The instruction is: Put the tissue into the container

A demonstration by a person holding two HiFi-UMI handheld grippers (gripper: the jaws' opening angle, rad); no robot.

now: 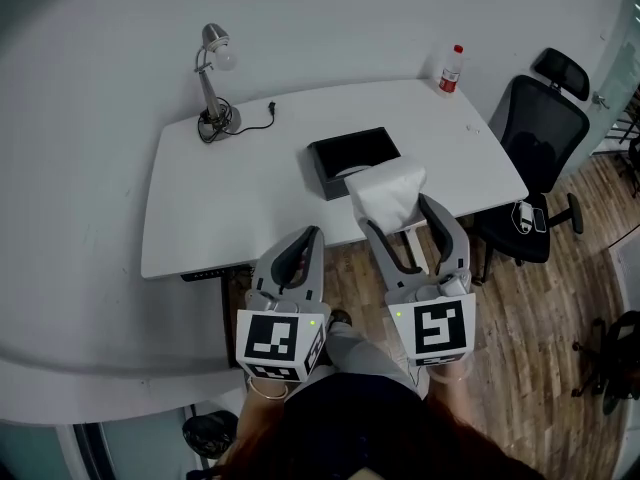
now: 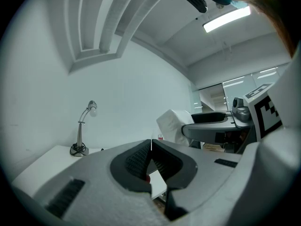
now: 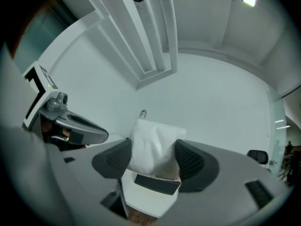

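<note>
A white tissue pack (image 1: 387,194) hangs above the table's front edge, with my right gripper (image 1: 396,214) shut on it. In the right gripper view the tissue (image 3: 153,144) fills the gap between both pads, and the black container (image 3: 157,184) shows below it on the table. That open black container (image 1: 353,160) sits mid-table, just beyond the tissue. My left gripper (image 1: 306,240) hovers over the near table edge, left of the right one. Its jaws (image 2: 150,148) are pressed together with nothing between them. From there the tissue (image 2: 172,125) shows to the right.
On the white table (image 1: 230,208) a desk lamp (image 1: 213,78) with its cord stands at the back left. A red-capped bottle (image 1: 452,69) is at the back right corner. A black office chair (image 1: 540,138) stands right of the table on the wooden floor.
</note>
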